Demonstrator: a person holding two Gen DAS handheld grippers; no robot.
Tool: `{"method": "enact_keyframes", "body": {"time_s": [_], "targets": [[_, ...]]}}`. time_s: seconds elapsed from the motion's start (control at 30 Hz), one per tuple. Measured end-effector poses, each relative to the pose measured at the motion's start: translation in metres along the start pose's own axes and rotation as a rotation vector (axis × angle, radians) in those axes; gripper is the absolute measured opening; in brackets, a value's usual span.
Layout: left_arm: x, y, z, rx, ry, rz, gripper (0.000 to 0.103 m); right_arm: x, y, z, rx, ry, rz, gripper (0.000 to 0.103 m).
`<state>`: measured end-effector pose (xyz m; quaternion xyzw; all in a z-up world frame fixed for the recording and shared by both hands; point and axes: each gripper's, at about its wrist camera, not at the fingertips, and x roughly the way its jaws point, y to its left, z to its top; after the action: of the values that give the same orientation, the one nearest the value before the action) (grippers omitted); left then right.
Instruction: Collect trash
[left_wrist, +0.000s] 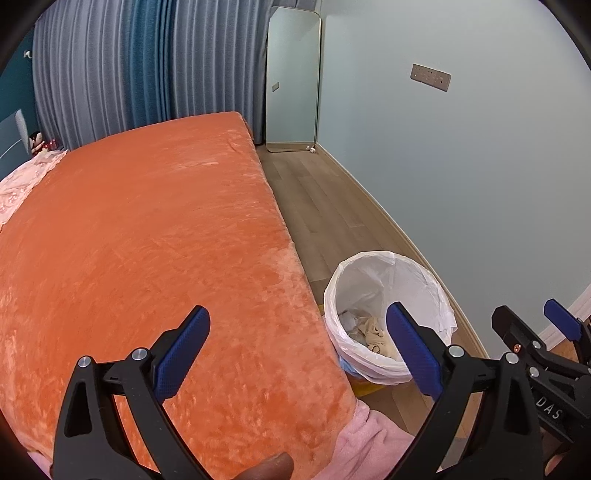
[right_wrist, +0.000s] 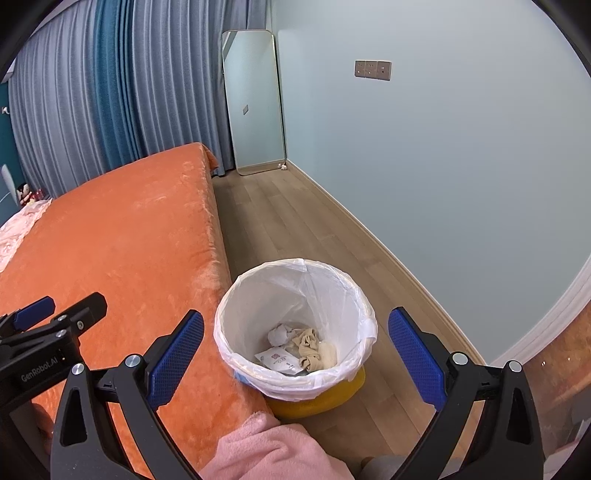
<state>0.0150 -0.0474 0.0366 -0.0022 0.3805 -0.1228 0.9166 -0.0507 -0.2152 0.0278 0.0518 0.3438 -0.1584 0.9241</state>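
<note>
Both your tongs are released right now, nothing in either one; the left gripper (left_wrist: 299, 354) has its blue pads spread wide over the near corner of the orange bed (left_wrist: 147, 240), and the right gripper (right_wrist: 295, 356) is spread just as wide with the bin sitting right between its fingers in the right wrist view.

Closest in, below both tongs, there's a pink fleece thing (right_wrist: 273, 450) bunched at the bed corner; can't tell if that counts as trash, looks more like a blanket or clothing to me.

Just ahead of the right tongs is the trash bin (right_wrist: 354, 387), yellow body with a white liner bag (right_wrist: 240, 332) folded over the rim, tucked against the bed edge; inside you can see a crumpled white tissue (right_wrist: 277, 335), a beige wad of cloth (right_wrist: 312, 349) and a flat printed packet (right_wrist: 277, 360), so the trash is already sitting at the bottom.

Further out, the bed top looks bare apart from pale pink bedding (left_wrist: 26, 181) off to the left, and the wood floor (right_wrist: 288, 229) runs clear to the mirror (right_wrist: 255, 103).

My read: you're between drops or basically done; next move would be scanning for leftovers.
</note>
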Motion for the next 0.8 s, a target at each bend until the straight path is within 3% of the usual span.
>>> {"method": "enact_keyframes", "body": {"time_s": [0.8], "targets": [[0.0, -0.004, -0.007, 0.031, 0.013, 0.058, 0.092, 0.006, 0.006, -0.013, -0.036, 0.03, 0.002, 0.096]]}}
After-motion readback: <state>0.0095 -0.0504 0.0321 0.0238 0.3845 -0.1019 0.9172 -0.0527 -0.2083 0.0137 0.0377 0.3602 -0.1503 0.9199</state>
